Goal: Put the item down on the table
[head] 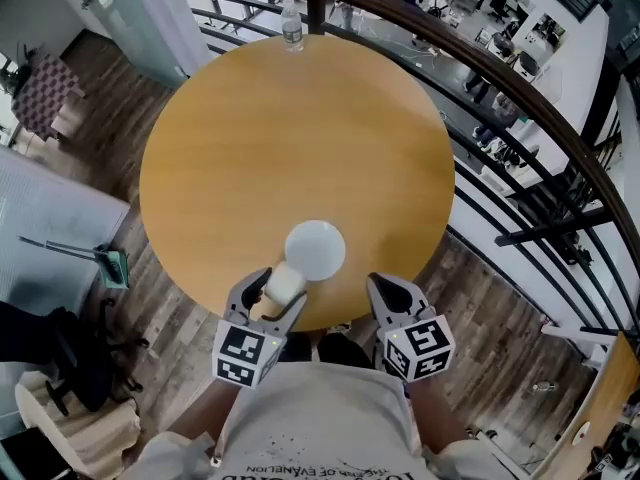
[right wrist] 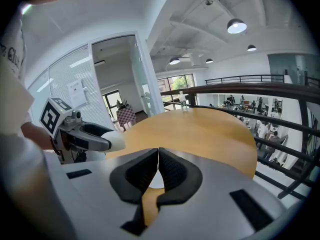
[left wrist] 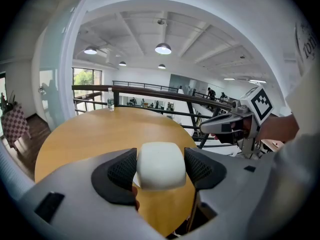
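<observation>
Item (head: 283, 286): white, rounded, unmarked; clamped on both sides between the jaws of the left gripper (head: 281, 288). The left gripper view shows the pads pressed against its flanks.

Location: over the near edge of the round wooden table (head: 250, 138), just beside a white disc (head: 315, 250) that lies flat on the top. Contact with the wood cannot be confirmed. From the right gripper view it seems to be carried clear of the surface.

Right gripper (head: 386, 290): jaws closed pad against pad, nothing between them, held at the table's near rim to the right of the disc.

Progress, as judged: the carry to the table looks done. Lowering, release and withdrawal remain, and the item is not yet set down. Bare wood lies ahead of the disc, so there is ample room.

Other stock: water bottle (head: 291, 23) upright at the table's far edge, well apart from the item.

Writing:
- Item and disc: none seen.
- Bottle label: too small to read.
- Marker cubes (head: 245, 355): black-and-white square patterns only, no text.
- Shirt (head: 320, 423): a line of print at the frame's lower edge, cut off and not reliably legible.
</observation>
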`<act>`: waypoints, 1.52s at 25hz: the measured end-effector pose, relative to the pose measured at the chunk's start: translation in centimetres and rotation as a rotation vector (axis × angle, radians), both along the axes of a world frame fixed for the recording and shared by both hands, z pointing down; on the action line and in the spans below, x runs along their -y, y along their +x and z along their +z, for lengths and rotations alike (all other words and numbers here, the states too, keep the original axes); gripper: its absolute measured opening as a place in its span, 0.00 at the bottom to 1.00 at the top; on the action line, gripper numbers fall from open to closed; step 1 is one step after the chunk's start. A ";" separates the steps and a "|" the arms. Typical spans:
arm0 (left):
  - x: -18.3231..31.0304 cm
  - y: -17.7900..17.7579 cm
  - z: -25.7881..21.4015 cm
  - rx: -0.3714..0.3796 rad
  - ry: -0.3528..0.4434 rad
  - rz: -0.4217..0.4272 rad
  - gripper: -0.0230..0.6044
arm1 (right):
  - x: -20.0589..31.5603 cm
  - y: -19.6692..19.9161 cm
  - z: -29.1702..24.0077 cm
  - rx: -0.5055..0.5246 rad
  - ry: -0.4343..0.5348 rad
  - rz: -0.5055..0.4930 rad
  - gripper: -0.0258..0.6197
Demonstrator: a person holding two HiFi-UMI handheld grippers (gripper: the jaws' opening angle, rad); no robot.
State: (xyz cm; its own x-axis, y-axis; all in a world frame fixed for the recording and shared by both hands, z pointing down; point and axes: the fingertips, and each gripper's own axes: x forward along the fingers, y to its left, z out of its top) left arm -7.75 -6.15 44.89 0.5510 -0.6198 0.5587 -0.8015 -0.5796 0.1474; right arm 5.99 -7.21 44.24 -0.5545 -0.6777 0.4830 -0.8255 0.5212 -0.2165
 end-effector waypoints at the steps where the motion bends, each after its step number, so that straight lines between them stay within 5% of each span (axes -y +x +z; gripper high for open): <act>1: 0.3 0.1 0.3 0.000 -0.001 0.000 0.54 | 0.2 0.1 0.2 -0.004 -0.003 0.000 0.08; 38: 9.2 4.7 11.9 0.054 -0.090 0.037 0.52 | 2.9 1.2 8.2 0.023 -0.160 0.015 0.08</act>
State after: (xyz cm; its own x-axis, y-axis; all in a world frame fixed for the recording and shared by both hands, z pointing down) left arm -3.06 -15.37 56.79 0.5402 -0.5453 0.6409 -0.7878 -0.5955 0.1573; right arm 7.24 -10.14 52.49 -0.5569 -0.6014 0.5728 -0.8269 0.4658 -0.3149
